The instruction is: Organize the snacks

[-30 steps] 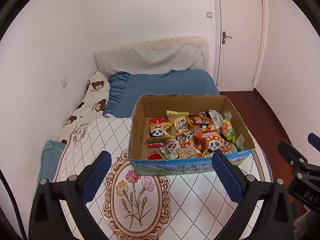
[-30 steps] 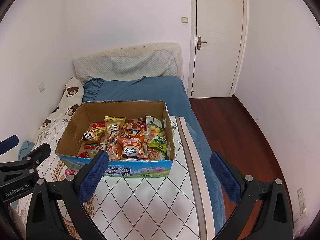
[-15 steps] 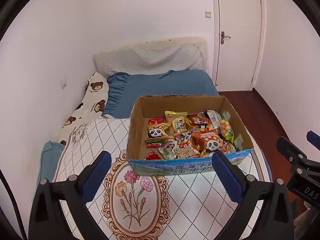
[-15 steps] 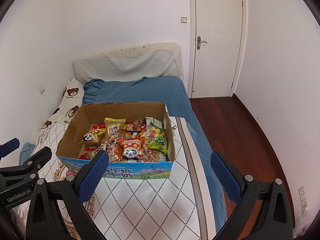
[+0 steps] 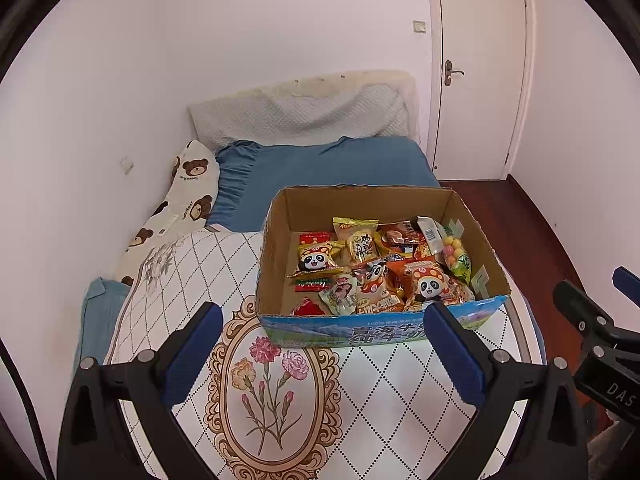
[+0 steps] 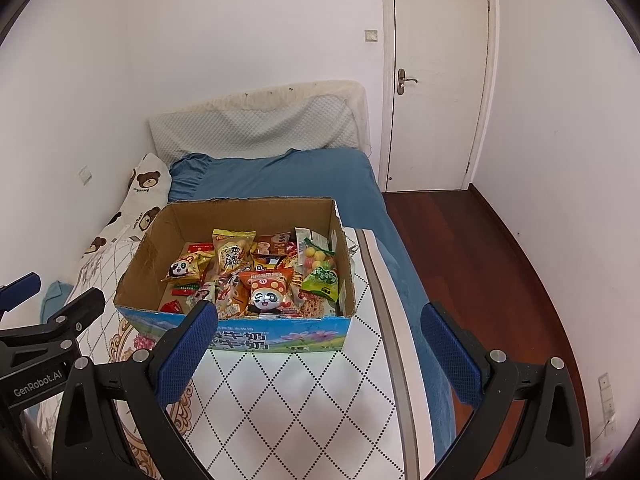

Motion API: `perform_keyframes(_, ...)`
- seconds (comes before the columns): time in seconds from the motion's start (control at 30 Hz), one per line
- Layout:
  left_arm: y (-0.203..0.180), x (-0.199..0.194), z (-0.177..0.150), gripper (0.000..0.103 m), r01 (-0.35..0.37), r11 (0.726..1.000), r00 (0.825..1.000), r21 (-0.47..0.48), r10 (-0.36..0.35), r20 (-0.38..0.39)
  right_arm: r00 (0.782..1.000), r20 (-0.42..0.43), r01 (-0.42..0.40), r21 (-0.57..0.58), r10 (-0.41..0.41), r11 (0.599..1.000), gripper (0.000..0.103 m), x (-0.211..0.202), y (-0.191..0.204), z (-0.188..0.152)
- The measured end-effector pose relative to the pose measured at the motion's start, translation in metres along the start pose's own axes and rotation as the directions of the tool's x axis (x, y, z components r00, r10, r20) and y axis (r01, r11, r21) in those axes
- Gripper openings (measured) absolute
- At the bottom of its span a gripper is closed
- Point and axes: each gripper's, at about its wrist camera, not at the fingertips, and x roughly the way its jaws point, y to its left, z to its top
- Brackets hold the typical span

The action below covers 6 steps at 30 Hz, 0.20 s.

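Observation:
An open cardboard box [image 5: 472, 216] with a blue printed front stands on a white quilt [image 5: 208, 256] on the bed. It also shows in the right wrist view [image 6: 152, 240]. Several snack packets lie piled in it, among them a panda packet [image 5: 316, 260], an orange panda packet [image 6: 264, 288] and a green candy bag [image 6: 320, 276]. My left gripper [image 5: 322, 348] is open and empty, held above the quilt just in front of the box. My right gripper [image 6: 318, 338] is open and empty, in front of the box's right end.
A blue sheet [image 5: 328, 168] and grey pillow [image 5: 300, 116] lie beyond the box. A bear-print pillow [image 5: 188, 196] rests against the left wall. A wooden floor [image 6: 472, 248] and a closed white door [image 6: 440, 80] are on the right.
Both grippers have drawn back and up slightly, so the box sits a little lower and farther in view. Nothing was grasped; both stay open.

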Motion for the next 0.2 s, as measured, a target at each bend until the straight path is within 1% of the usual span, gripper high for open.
perform_keyframes(0.2, 0.0012, -0.0005, -0.0019, 0.103, -0.003, 1.0, 1.0, -0.002, 0.003, 0.011, 1.0, -0.001, -0.003, -0.002, 0.003, 1.0, 0.103, -0.0013, 0.0021, -0.0022)
